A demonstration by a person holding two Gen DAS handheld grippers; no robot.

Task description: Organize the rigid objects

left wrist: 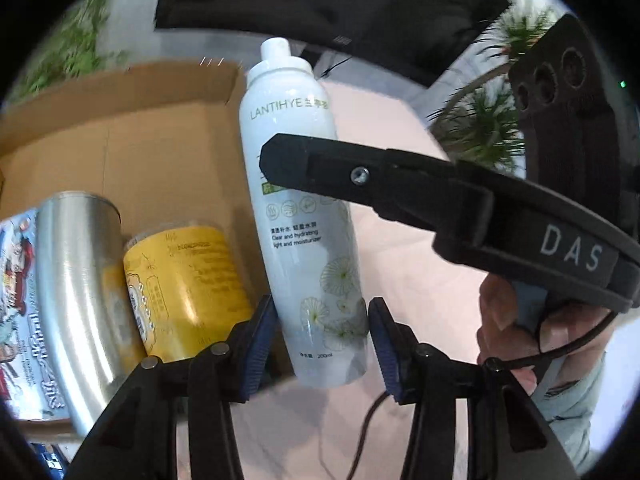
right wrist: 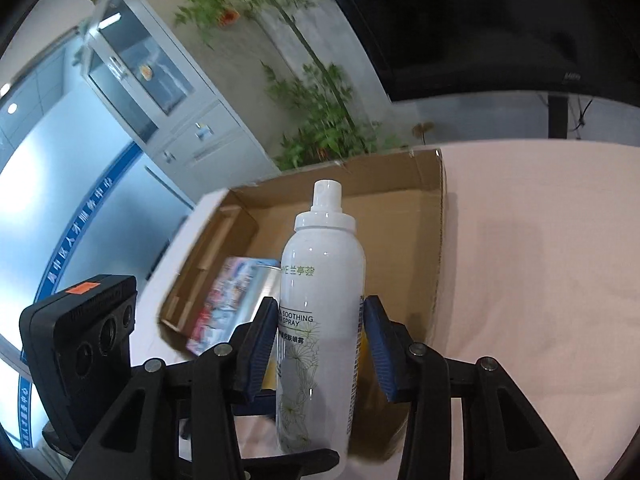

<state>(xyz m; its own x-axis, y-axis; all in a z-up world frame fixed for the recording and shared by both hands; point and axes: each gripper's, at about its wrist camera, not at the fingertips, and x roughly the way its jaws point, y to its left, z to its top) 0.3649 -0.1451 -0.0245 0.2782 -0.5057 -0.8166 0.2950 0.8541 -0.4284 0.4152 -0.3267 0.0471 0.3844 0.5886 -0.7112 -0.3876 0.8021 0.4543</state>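
Observation:
A white spray bottle [left wrist: 304,208] with a white nozzle stands upright between both grippers, beside the open cardboard box [left wrist: 132,136]. My left gripper [left wrist: 322,336] has its blue pads against the bottle's lower part. My right gripper [right wrist: 320,344] holds the same bottle [right wrist: 320,312] at mid height; one of its black fingers [left wrist: 360,176] crosses the bottle in the left wrist view. Inside the box lie a steel cup [left wrist: 76,292], a yellow can [left wrist: 188,280] and a colourful printed pack [left wrist: 20,312]. The pack [right wrist: 228,300] and cup [right wrist: 264,284] also show in the right wrist view.
The box [right wrist: 400,216] sits on a pale pink table cover [right wrist: 540,260]. A dark monitor [left wrist: 340,4] and green plants [right wrist: 320,112] stand behind the table. A dark cable [left wrist: 368,432] runs on the cover under the left gripper.

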